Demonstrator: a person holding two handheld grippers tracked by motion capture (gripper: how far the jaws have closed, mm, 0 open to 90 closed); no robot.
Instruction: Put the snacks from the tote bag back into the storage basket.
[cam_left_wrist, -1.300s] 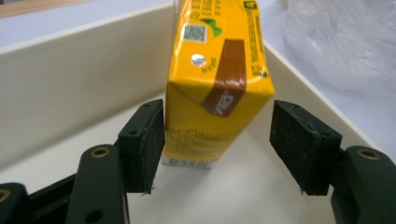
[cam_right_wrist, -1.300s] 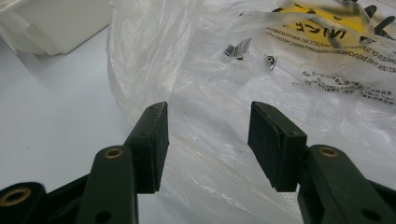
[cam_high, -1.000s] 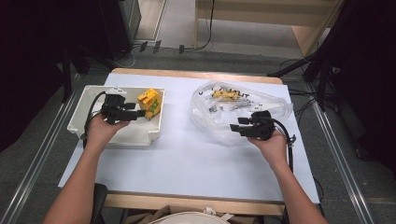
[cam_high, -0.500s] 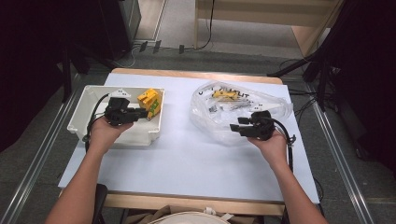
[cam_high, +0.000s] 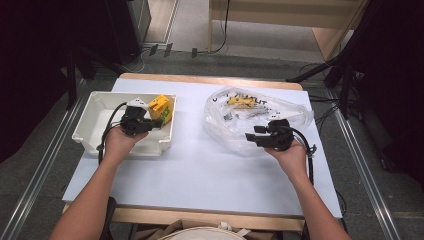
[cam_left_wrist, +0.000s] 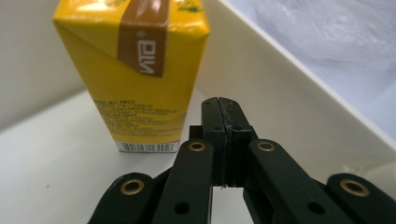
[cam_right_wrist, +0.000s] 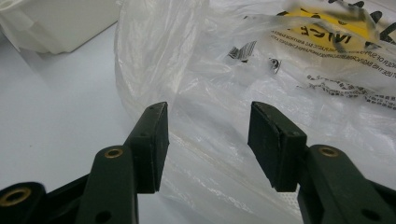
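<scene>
The yellow carton (cam_left_wrist: 135, 74) stands upright in the white bin (cam_high: 95, 131), at its far right corner, with the bin's wall rising close beside it. Your left tongs (cam_left_wrist: 223, 109) sit just beside the carton's base, their jaws having just been closing and now pressed flat together with nothing between them. The carton's top runs out of the left gripper view. Your right tongs (cam_right_wrist: 208, 140) stand parted at the near edge of the clear plastic bag (cam_right_wrist: 224, 70), film lying between the jaws, though you cannot tell whether the pads touch it. Yellow printed packaging (cam_high: 240, 101) shows blurred through the bag's wrinkles. Bare white surface (cam_high: 200, 165) stretches between bin and bag. Dark stands and cables ring the surface on a grey floor.
</scene>
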